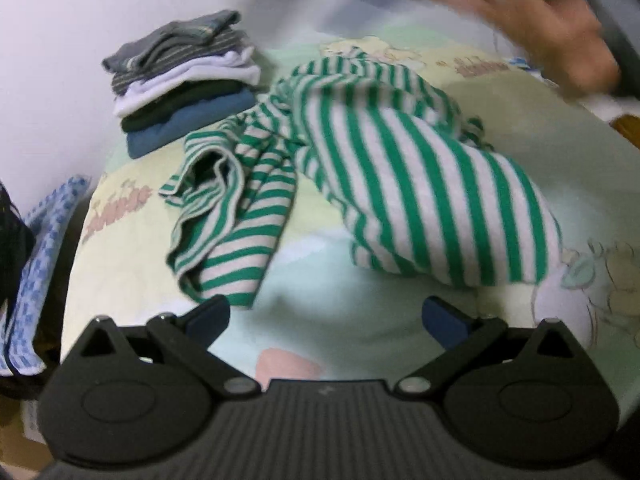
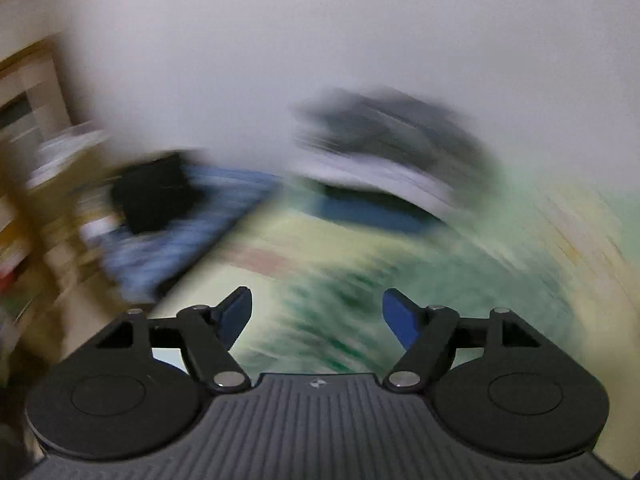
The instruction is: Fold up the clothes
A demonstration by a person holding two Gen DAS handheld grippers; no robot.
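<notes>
- Far left edge of the left wrist view: blue checked cloth (image 1: 44, 256) hangs off the side of the bed; not part of the folded pile.
- Upper left: stack of folded clothes (image 1: 180, 80), several layers, blue at the bottom, grey striped on top. Judged as the finished share of the task.
- Centre: green-and-white striped garment (image 1: 360, 184) lies crumpled on the bed sheet (image 1: 120, 280), bunched in two lumps, one sleeve or leg trailing toward the camera. Not yet spread or folded; this is the work left.
- Left claw (image 1: 326, 318): jaws wide apart, holding nothing. The garment's near hem lies just ahead of its left fingertip, apart or barely touching, cannot tell which.
- Upper right: a blurred bare hand or forearm (image 1: 560, 40) beyond the garment.
- Right wrist view is heavily smeared by motion. Right claw (image 2: 316, 312): jaws spread, empty. Green streaks below it are likely the striped garment, close under the fingers; contact cannot be judged.
- The stack shows there as a dark-and-white blur beyond the claw, well apart.
</notes>
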